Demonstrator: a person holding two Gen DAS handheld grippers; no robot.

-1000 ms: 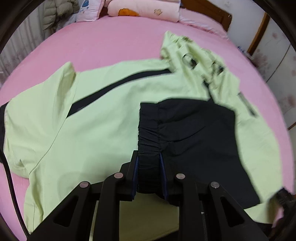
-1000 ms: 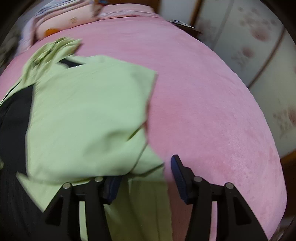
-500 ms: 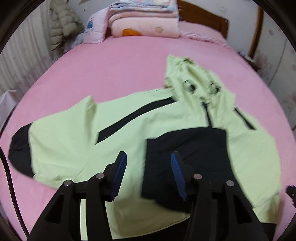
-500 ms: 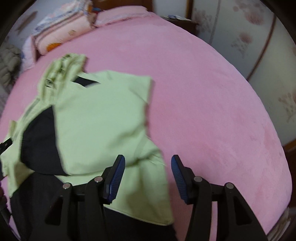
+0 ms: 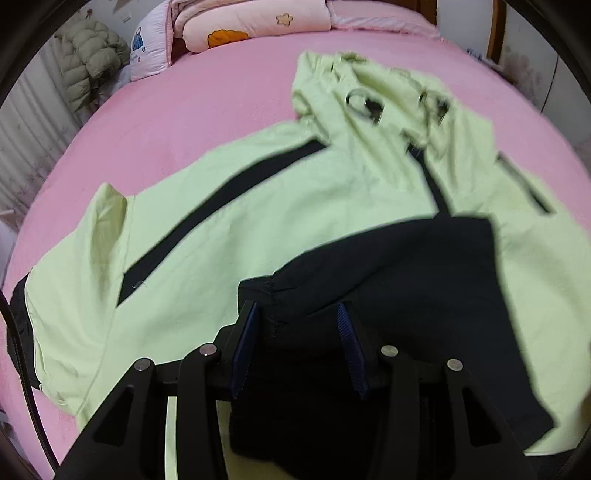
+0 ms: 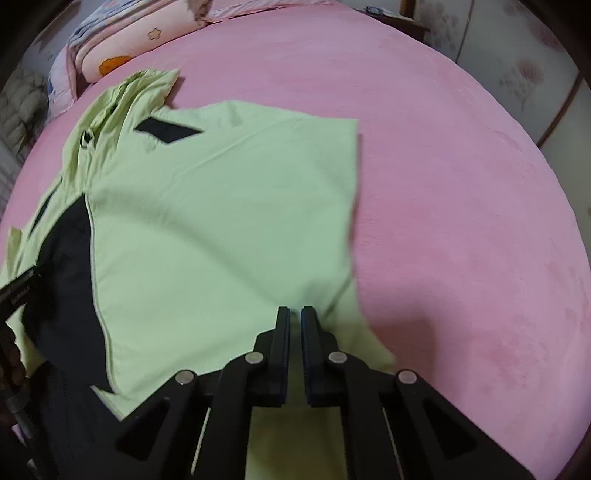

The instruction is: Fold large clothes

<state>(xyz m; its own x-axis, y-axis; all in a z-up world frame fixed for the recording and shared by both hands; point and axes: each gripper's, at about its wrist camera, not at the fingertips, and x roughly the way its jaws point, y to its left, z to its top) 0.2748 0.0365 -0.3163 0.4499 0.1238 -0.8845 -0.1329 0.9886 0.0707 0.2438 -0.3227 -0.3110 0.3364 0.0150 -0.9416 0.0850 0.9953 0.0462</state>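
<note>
A pale green hooded jacket [image 5: 295, 206] with black panels and thin, slightly creased fabric lay spread on the pink, soft-napped bed [image 5: 184, 96]. Its hood pointed toward the stacked pink bedding [image 5: 255, 22] at the far end. A black cuffed section, gathered at its edge, lay folded over the jacket's middle. The left tongs [image 5: 297, 332] stood half apart with that dark cloth between their blue ribbed pads [image 5: 245, 343]; whether the pads pressed on it could not be told, and they had just been narrowing slightly. The right tongs [image 6: 293, 321] had just snapped closed, pinching a thin fold of green fabric near the jacket's lower edge. A puffy olive coat [image 5: 92, 62] hung at the left.
</note>
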